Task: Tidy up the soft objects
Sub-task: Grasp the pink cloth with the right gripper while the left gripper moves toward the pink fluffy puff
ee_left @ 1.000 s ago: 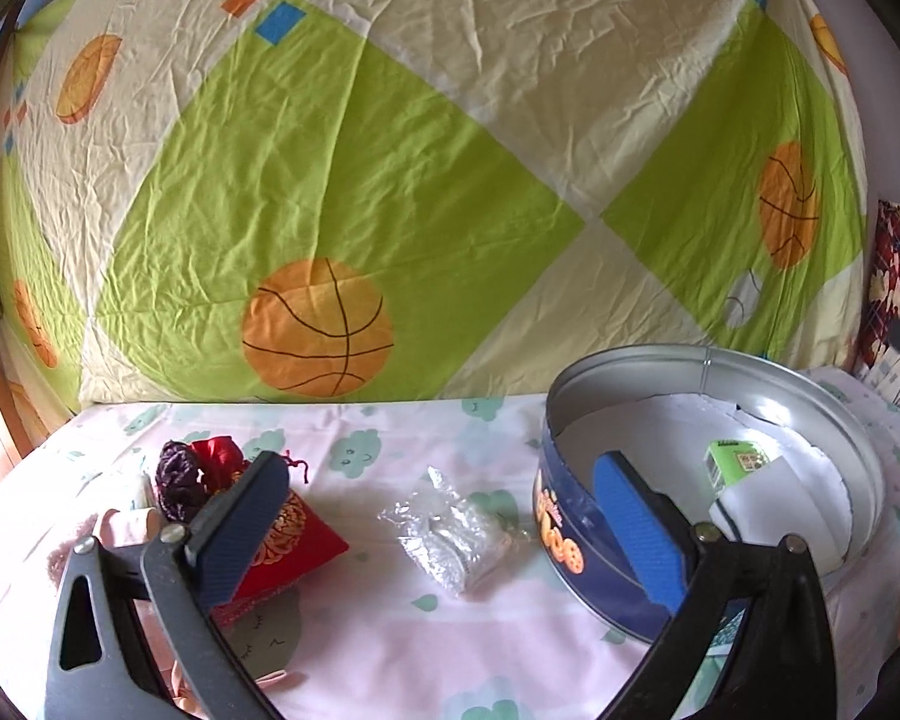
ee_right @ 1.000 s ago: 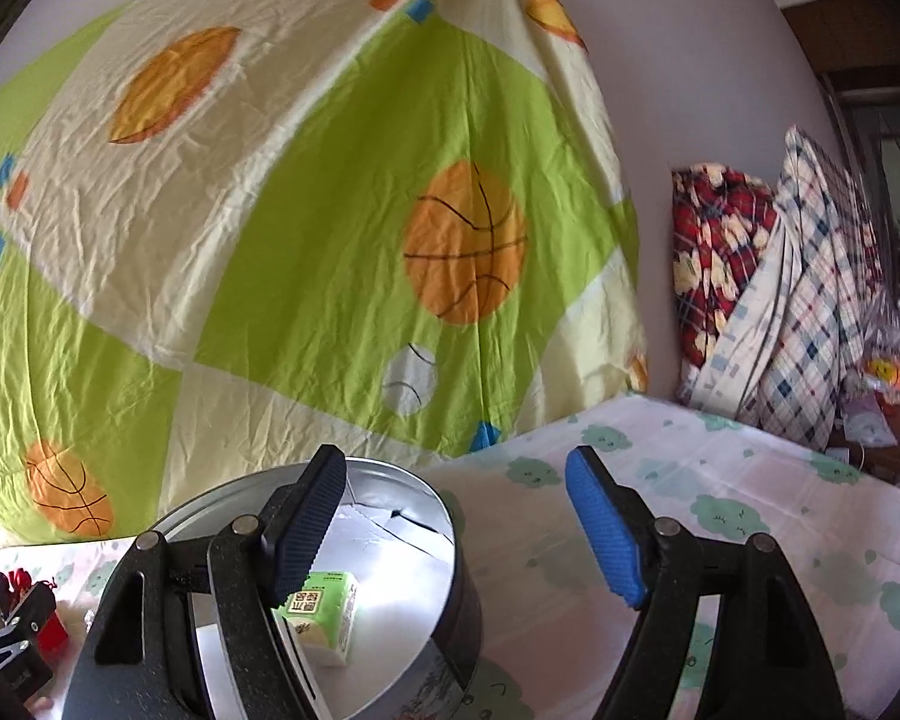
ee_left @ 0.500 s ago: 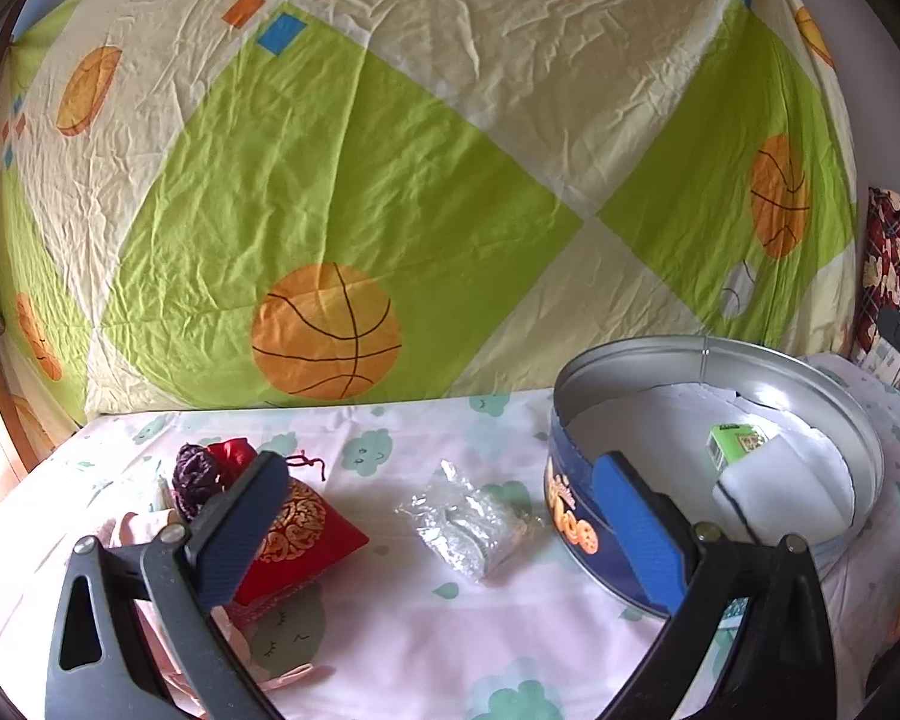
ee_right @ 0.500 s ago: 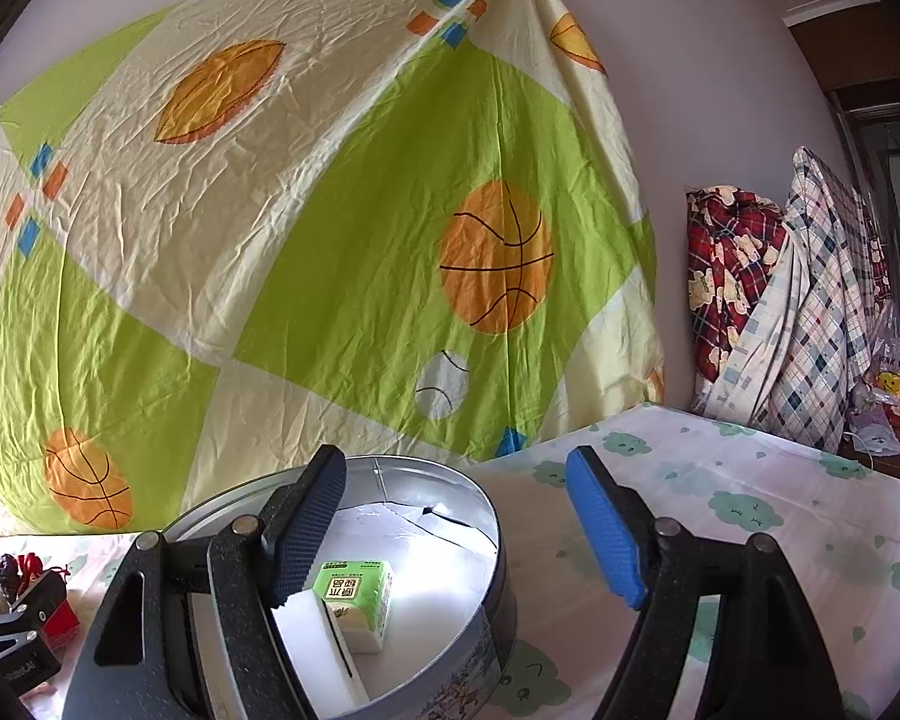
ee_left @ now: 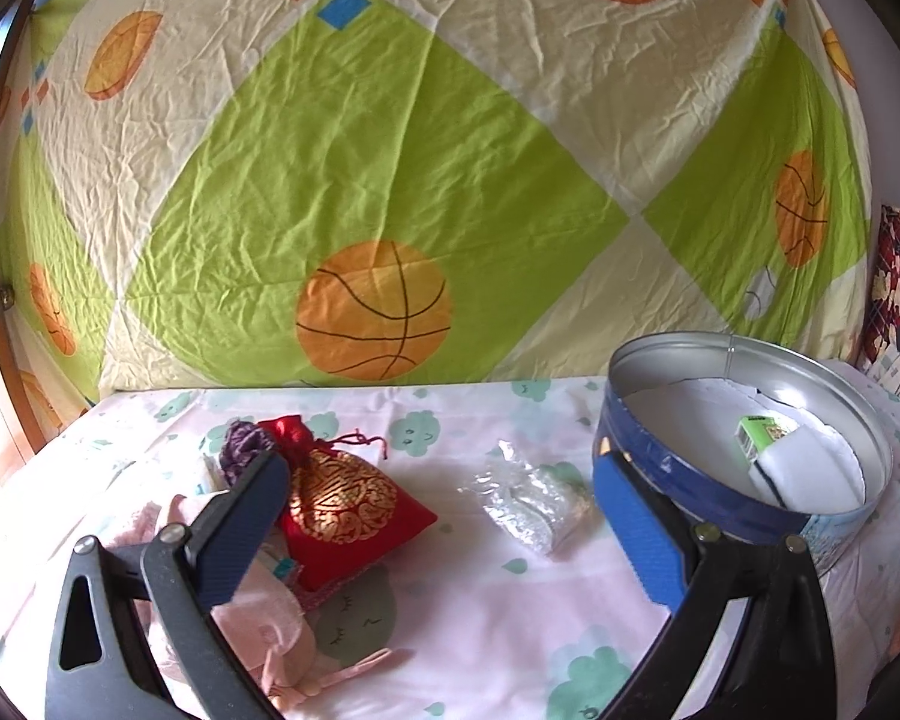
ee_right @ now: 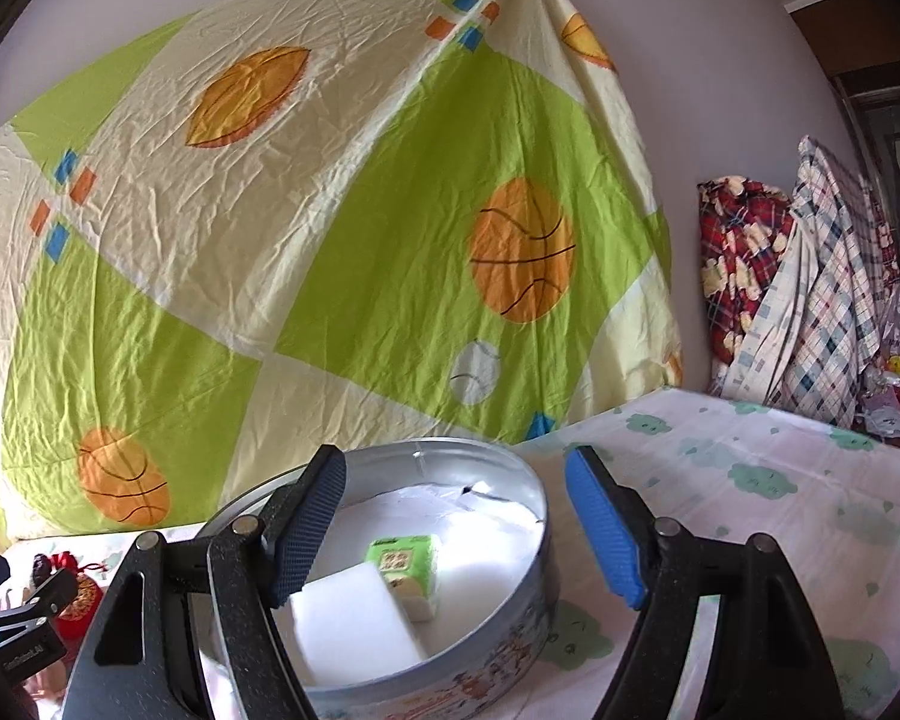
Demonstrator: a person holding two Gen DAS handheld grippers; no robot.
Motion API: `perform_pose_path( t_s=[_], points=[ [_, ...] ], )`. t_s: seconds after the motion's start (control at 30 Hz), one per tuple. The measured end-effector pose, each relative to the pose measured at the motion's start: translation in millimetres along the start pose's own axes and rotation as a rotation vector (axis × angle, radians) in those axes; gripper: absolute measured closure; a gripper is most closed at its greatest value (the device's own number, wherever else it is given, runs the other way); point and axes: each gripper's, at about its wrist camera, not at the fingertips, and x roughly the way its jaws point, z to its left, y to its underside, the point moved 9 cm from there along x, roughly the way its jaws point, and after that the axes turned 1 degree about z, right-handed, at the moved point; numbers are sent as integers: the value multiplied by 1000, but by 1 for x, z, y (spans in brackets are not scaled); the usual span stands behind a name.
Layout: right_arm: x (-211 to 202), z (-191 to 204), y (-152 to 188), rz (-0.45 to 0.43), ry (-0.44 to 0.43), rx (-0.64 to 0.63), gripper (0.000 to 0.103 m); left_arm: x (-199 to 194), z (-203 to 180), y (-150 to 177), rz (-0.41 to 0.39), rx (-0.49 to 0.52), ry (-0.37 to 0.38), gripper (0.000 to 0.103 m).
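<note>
A round metal tin [ee_left: 678, 462] stands at the right, holding a green tissue pack [ee_left: 762, 432] and a white sponge block [ee_left: 810, 474]. In the right wrist view the tin [ee_right: 510, 600] holds the same pack [ee_right: 405, 564] and block [ee_right: 348, 618]. A red and gold pouch [ee_left: 342, 498], a purple pouch [ee_left: 243, 444], a clear plastic bag [ee_left: 528, 498] and a pink cloth [ee_left: 258, 612] lie on the bed. My left gripper [ee_left: 444, 528] is open and empty above them. My right gripper [ee_right: 456, 528] is open and empty over the tin's rim.
A green and cream sheet with basketballs [ee_left: 390, 180] hangs behind the bed. Plaid fabrics [ee_right: 810, 300] are stacked at the far right. The bed sheet [ee_right: 780, 510] with cloud prints stretches right of the tin. The left gripper's body [ee_right: 24, 618] shows at the lower left.
Both grippers have pulled back and risen a little, so the tin and the pouches sit further away. Both stay open. No object moved.
</note>
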Motion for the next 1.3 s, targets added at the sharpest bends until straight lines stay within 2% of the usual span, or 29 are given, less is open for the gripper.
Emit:
perform_pose_path(
  t_s=[0.13, 0.27, 0.77, 0.97, 1.13, 1.3],
  points=[
    [-5, 20, 8, 30, -48, 11, 25, -1, 18, 1, -1, -1, -14, 0],
    [-15, 45, 11, 9, -76, -15, 25, -1, 38, 3, 0, -9, -34, 0],
    [-33, 167, 55, 83, -266, -113, 25, 8, 117, 11, 42, -76, -98, 0],
    [-38, 207, 70, 123, -336, -167, 25, 12, 142, 15, 60, -73, -133, 0],
    [-41, 245, 90, 195, -413, -240, 25, 17, 171, 16, 98, -84, -164, 0],
    [-48, 289, 115, 280, -519, -321, 26, 24, 211, 21, 156, -162, -186, 0]
  ],
)
